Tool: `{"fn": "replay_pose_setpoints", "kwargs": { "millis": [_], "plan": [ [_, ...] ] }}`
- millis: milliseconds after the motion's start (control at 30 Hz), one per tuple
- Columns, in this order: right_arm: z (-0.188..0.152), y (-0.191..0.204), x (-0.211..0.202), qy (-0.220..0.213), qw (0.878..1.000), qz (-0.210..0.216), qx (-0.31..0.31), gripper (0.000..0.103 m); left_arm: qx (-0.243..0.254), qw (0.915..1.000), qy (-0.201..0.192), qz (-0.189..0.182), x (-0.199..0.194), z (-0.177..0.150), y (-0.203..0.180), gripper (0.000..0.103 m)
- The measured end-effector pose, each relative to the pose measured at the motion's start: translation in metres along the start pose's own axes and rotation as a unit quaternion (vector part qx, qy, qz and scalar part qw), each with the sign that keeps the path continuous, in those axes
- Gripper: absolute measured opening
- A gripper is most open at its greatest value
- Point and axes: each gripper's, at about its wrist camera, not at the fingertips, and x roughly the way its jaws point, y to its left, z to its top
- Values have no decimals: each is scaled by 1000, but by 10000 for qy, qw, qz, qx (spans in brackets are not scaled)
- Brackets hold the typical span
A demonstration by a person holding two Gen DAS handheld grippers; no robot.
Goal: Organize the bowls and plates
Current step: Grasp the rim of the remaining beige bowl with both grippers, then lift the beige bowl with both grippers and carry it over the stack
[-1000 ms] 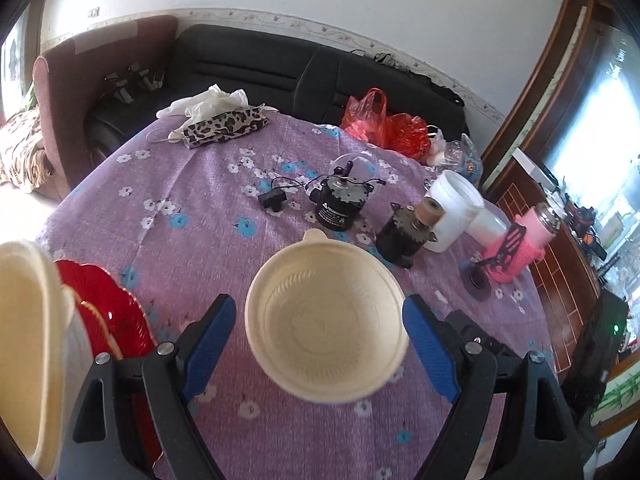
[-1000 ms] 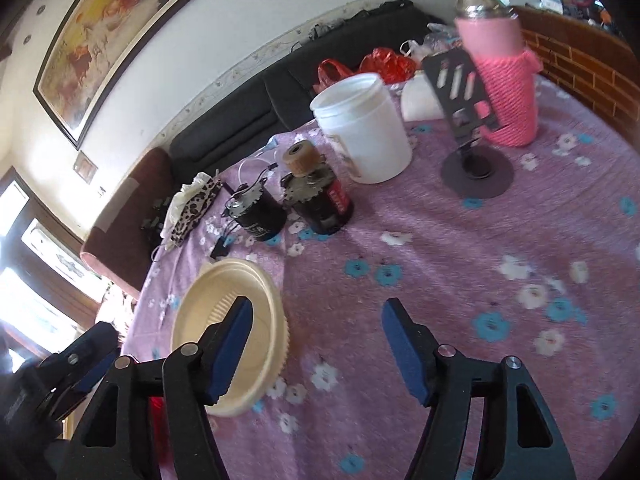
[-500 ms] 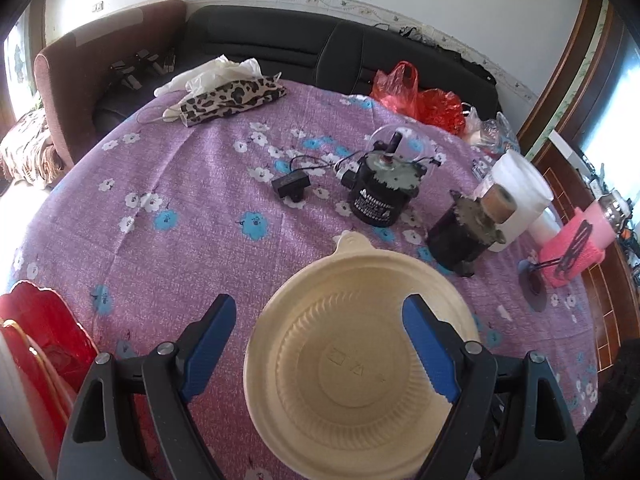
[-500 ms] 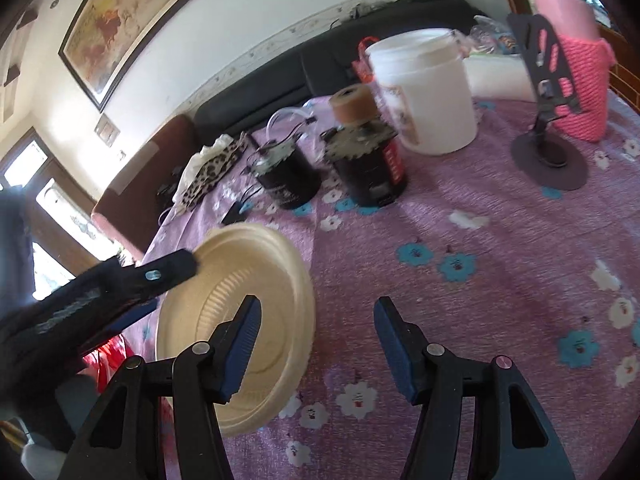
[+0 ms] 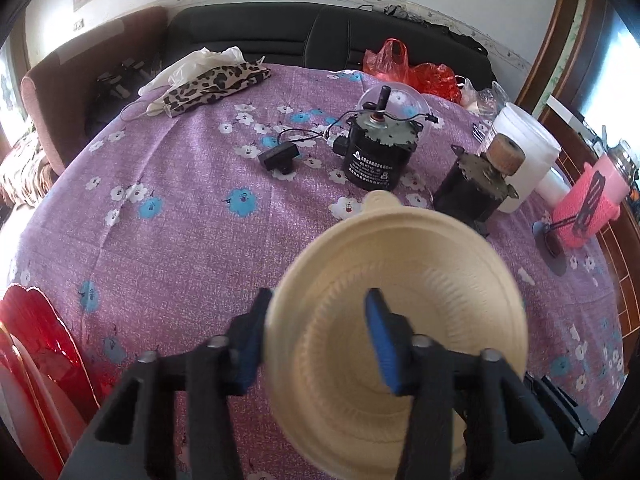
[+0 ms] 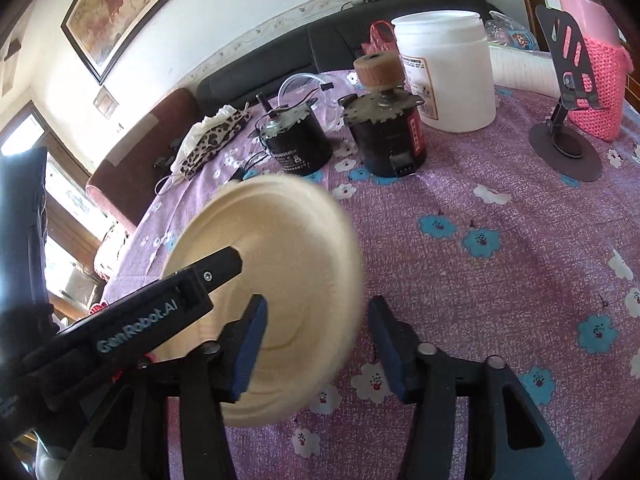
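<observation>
A cream plastic bowl (image 5: 420,300) is tilted above the purple flowered tablecloth (image 5: 180,220). My left gripper (image 5: 316,340) has closed over its near-left rim, one finger outside and one inside. In the right wrist view the same bowl (image 6: 288,248) stands on edge, blurred, with the left gripper's finger (image 6: 200,280) across it. My right gripper (image 6: 316,348) has narrowed with the bowl's right rim between its fingers; contact is unclear. Red plates (image 5: 36,340) stand at the left edge.
Two black motors (image 5: 380,148) (image 5: 476,184), a white tub (image 5: 524,152), a pink bottle (image 5: 588,204) with a phone stand, a small black adapter (image 5: 280,158) and a leopard-print cloth (image 5: 212,84) sit on the far table. A dark sofa lies behind.
My left gripper has moved onto the bowl and closed on its rim, tilting it up. My right gripper has come closer and narrowed around the bowl's other edge.
</observation>
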Motion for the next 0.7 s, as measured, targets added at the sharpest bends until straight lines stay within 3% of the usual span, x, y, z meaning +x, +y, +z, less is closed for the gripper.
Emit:
{"fn": "replay_pose_setpoints", "kwargs": {
  "millis": [67,167,233,700],
  "plan": [
    [0,0,2,9,10000,-61,-1,48,33,10000,-18,36,0,0,0,33],
    [-1,-4,2,-38,9997,-249,52,32,87,9998,-113,136,-4,-1,0,20],
    [1,-11,2,-60,9994,-299,184,21,53,9998,-155,100,-8,-2,1,17],
    [2,3,-39,-692,9975,-53,115,17,-307,9974,-642,-54,-73,-16,13,17]
  ]
}}
